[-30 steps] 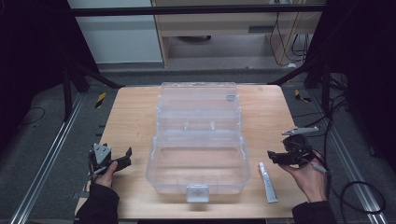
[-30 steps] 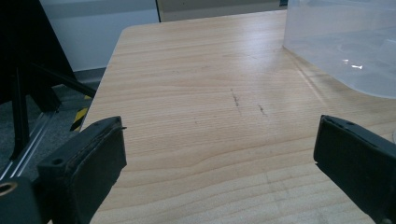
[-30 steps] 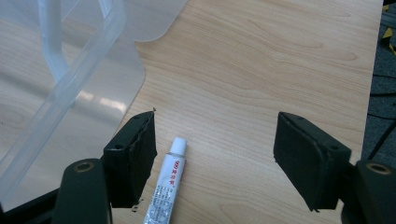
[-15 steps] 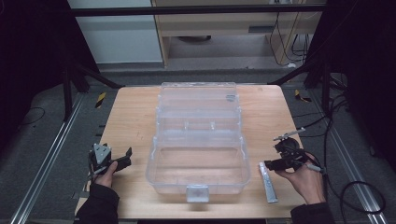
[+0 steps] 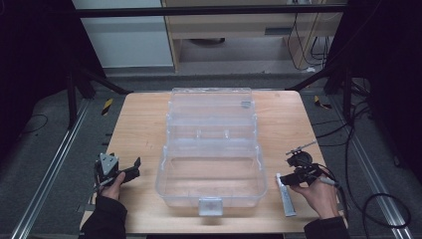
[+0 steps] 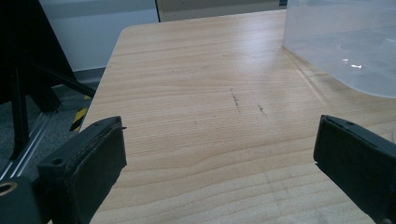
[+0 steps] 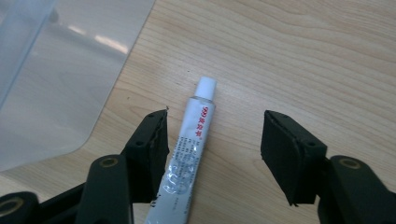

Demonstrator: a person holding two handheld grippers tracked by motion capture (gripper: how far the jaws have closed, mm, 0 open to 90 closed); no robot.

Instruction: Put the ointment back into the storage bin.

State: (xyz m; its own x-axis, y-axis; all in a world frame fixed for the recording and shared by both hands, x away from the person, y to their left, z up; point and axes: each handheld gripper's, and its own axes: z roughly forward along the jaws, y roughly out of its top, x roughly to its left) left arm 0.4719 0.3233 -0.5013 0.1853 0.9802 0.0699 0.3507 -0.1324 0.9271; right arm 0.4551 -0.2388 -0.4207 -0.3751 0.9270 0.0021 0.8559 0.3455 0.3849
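Observation:
A clear plastic box (image 5: 211, 164) stands open in the middle of the wooden table (image 5: 142, 129), its lid laid back. A white tube (image 5: 285, 194) with a white cap lies flat to the right of the box, near the front edge. My right gripper (image 5: 284, 183) is open over the tube's cap end; in the right gripper view the tube (image 7: 187, 158) lies between the jaws, close against the left one, and the gripper (image 7: 215, 140) is not closed on it. My left gripper (image 5: 133, 169) rests open left of the box, over bare wood (image 6: 215, 140).
The box's corner (image 6: 345, 42) shows at the upper right of the left gripper view, and its edge (image 7: 51, 79) lies left of the tube. Metal rails (image 5: 54, 169) and cables (image 5: 348, 129) run along the floor on both sides of the table.
My right gripper has moved forward and down from the table's right side to straddle the tube's cap end. The left gripper has stayed where it was.

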